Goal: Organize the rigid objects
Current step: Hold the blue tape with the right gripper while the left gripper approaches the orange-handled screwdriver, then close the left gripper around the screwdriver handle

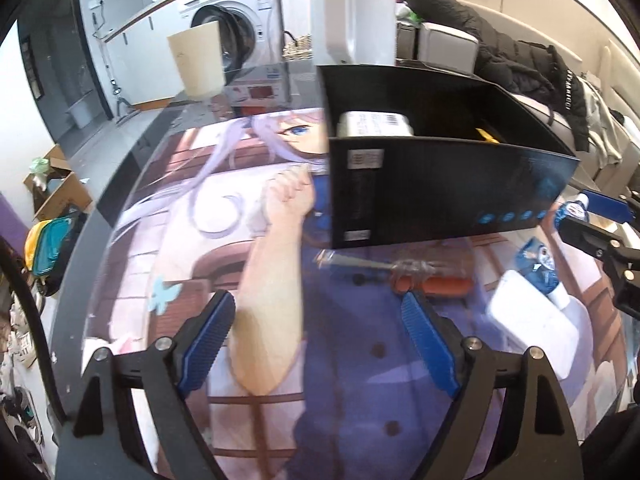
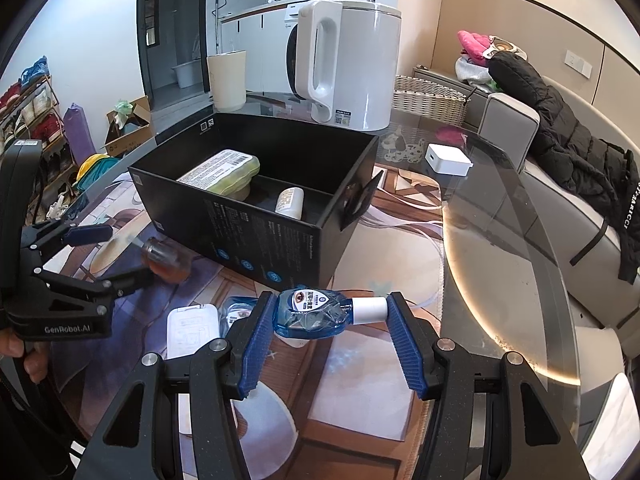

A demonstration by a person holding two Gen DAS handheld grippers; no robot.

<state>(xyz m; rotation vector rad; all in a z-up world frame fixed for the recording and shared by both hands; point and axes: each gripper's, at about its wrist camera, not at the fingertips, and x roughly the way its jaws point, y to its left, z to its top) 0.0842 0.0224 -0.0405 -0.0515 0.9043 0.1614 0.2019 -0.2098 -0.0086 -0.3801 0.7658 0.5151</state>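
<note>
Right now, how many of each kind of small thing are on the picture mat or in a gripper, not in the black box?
Blue eye-drop bottles: 2
Screwdriver: 1
White flat case: 1
Total: 4

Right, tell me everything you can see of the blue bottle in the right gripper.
The blue bottle is small, of clear blue plastic, with a white cap and a label printed with an eye. It lies sideways, lifted above the printed mat, clamped end to end by the right gripper: one blue ribbed finger presses its base, the other its cap. It sits just in front of the black box, touching nothing else.
</note>
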